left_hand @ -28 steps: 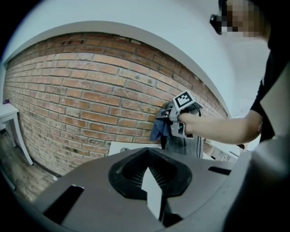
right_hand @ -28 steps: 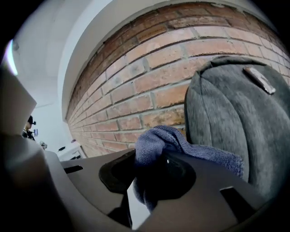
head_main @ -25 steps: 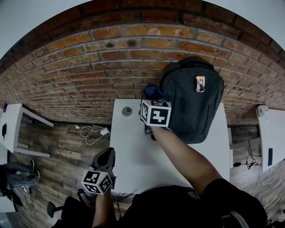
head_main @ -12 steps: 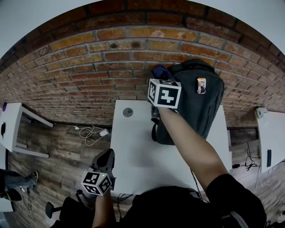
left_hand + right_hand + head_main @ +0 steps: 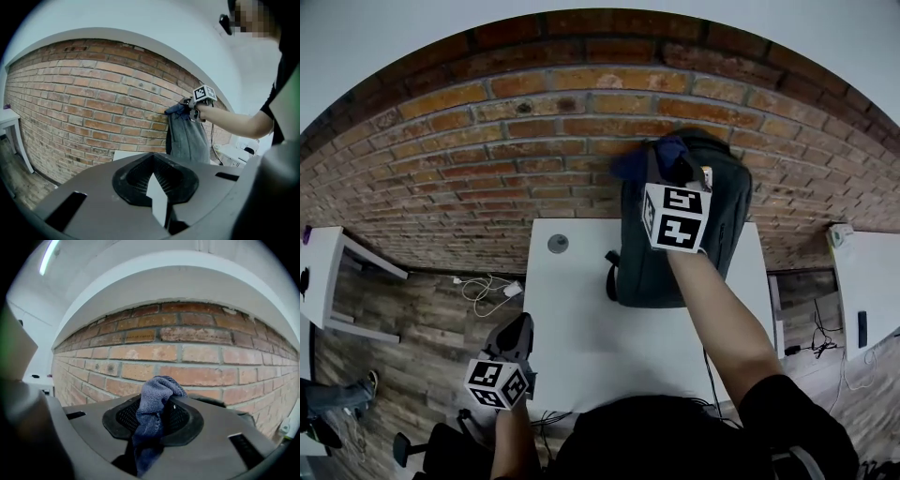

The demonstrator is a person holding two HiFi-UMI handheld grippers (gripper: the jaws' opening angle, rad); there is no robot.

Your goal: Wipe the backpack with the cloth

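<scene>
Wall (image 5: 487,159): brick, directly behind the backpack. It looks to be what props the backpack upright.

Table (image 5: 581,319): white, under the backpack. Most of the bare top lies in front of the backpack and to its left.

Backpack (image 5: 637,258): dark grey, standing at the table's back edge with its top against the brick. Being upright, its front panel faces the person, so judged easy to reach for wiping. Fabric matte, no obvious dirt visible. A strap loop hangs off its left side and a small tag sits near its top.

Right gripper (image 5: 152,420): raised to the backpack's top, arm stretched over its front. Jaws clamped on the cloth. Judged to be working the top edge.

Left gripper (image 5: 157,187): held low, well in front and left of the backpack, off the table's near edge. Jaws drawn together, nothing between them. Judged idle and kept out of the way.

Cloth (image 5: 157,390): blue, bunched, spilling from the jaws. It sits at the backpack's top left shoulder; contact there is likely but cannot be confirmed.
</scene>
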